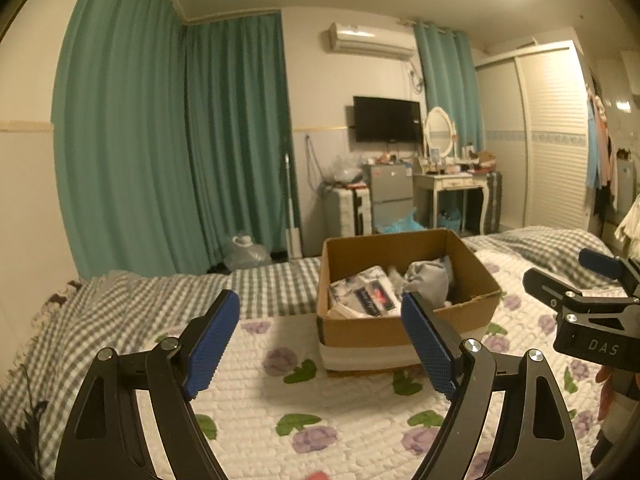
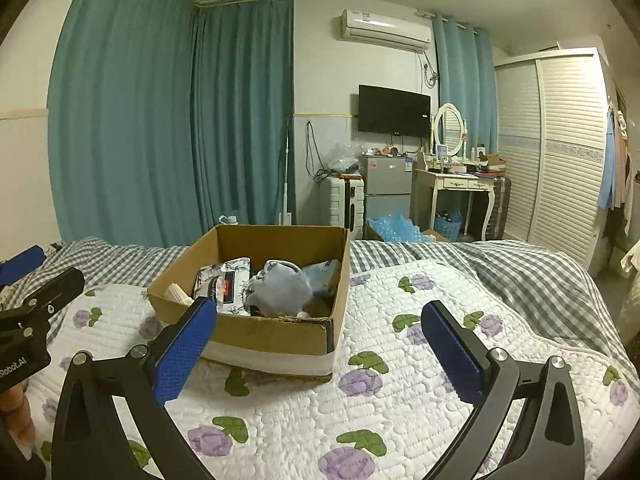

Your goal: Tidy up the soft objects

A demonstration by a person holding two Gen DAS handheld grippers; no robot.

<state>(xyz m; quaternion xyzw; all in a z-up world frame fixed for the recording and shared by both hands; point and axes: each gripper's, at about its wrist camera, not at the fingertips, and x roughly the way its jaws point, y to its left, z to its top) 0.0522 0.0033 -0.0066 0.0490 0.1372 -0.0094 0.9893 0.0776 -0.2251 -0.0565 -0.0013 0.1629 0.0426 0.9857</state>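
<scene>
An open cardboard box (image 1: 372,332) (image 2: 280,336) stands on the bed. Inside lie a patterned tissue pack (image 1: 362,294) (image 2: 224,284), a grey soft cloth item (image 1: 428,278) (image 2: 280,286) and a light blue pack (image 2: 324,274). My left gripper (image 1: 320,312) is open and empty, held above the quilt just in front of the box. My right gripper (image 2: 320,316) is open and empty, to the right front of the box. Each gripper shows at the edge of the other's view: the right one (image 1: 592,280) and the left one (image 2: 24,280).
The bed has a white quilt with purple flowers (image 2: 400,400) and a grey checked blanket (image 1: 120,312) behind and left. Beyond the bed are teal curtains, a suitcase, a small fridge, a dressing table (image 2: 460,188) and a wardrobe.
</scene>
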